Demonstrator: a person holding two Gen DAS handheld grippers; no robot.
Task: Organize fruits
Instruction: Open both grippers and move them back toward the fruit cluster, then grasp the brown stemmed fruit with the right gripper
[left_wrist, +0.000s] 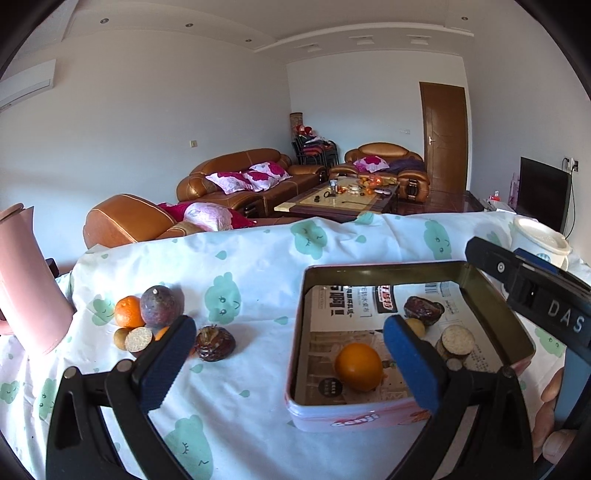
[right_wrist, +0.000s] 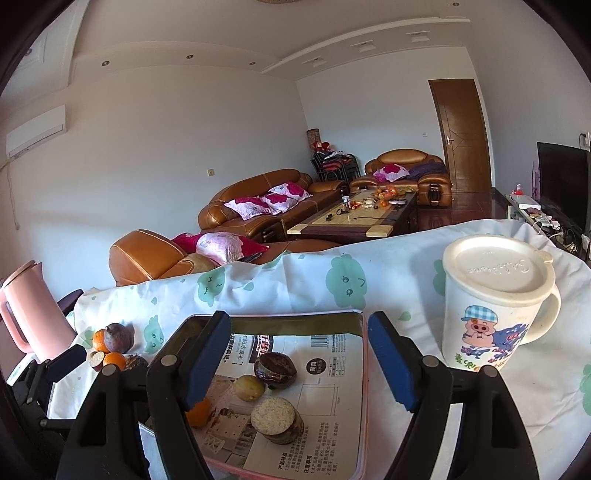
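Both tongs (left_wrist: 288, 354) (right_wrist: 299, 363) apart and empty; round, probably firm passion fruit (left_wrist: 159, 307) near desk's left edge, best gripped across the middle.

White tablecloth (left_wrist: 258, 258) printed with mint-green smiling clouds and small drops. Tin (left_wrist: 332, 421) pink outside, dull gold inside, lined with black-and-white printed paper (right_wrist: 325, 354). In it: a plain orange (left_wrist: 358, 366), a dark brown glossy fruit (right_wrist: 275, 369), a pale yellow one (right_wrist: 248, 387). On the cloth: a purple speckled fruit (left_wrist: 159, 305) beside a tangerine (left_wrist: 127, 312). Pink jug (left_wrist: 29, 284). Cream mug (right_wrist: 491, 306) with a cartoon pig in a blue checked cap. Gripper pads (left_wrist: 410, 362) blue on black arms.
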